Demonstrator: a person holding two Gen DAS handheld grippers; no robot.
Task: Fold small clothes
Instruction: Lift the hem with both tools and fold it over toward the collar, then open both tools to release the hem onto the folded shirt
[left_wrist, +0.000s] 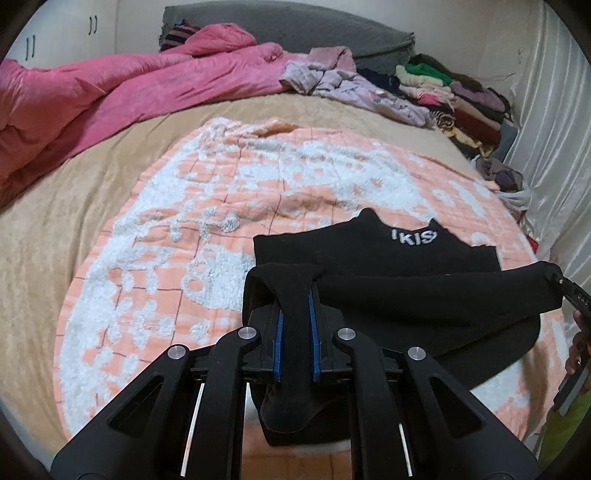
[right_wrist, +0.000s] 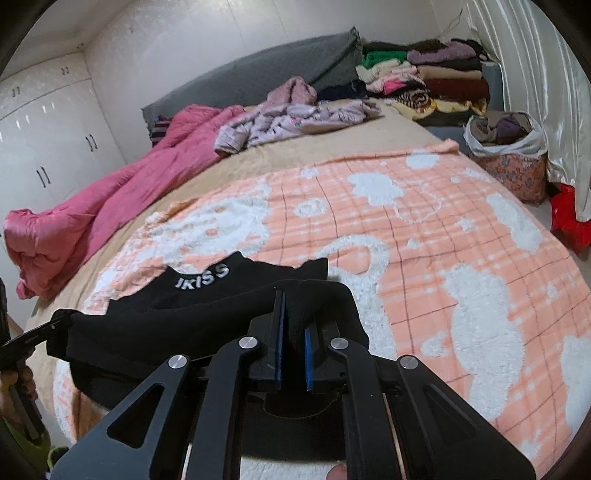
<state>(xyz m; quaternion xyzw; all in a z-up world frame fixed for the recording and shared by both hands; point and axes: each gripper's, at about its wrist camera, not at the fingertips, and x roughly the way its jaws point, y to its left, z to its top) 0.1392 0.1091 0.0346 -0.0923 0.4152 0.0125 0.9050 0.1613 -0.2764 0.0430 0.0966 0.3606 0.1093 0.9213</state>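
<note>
Your left gripper (left_wrist: 295, 325) and right gripper (right_wrist: 293, 332) are each clamped on an end of the black knit garment with white lettering (left_wrist: 406, 291). Its long axis runs between them; the lettered half lies ahead on the peach-and-white fleece blanket (left_wrist: 258, 184). Only the right view shows the floral laundry basket (right_wrist: 517, 173).

Across the centre we see an orange-and-white plaid blanket (right_wrist: 424, 258) spread over a beige bedcover (left_wrist: 55, 236). At upper left we note a crumpled pink quilt (left_wrist: 110, 107); at upper right, a stack of folded clothes (right_wrist: 436, 81) beside a white curtain (right_wrist: 535, 92). White wardrobe doors (right_wrist: 48, 136) stand at far left.
</note>
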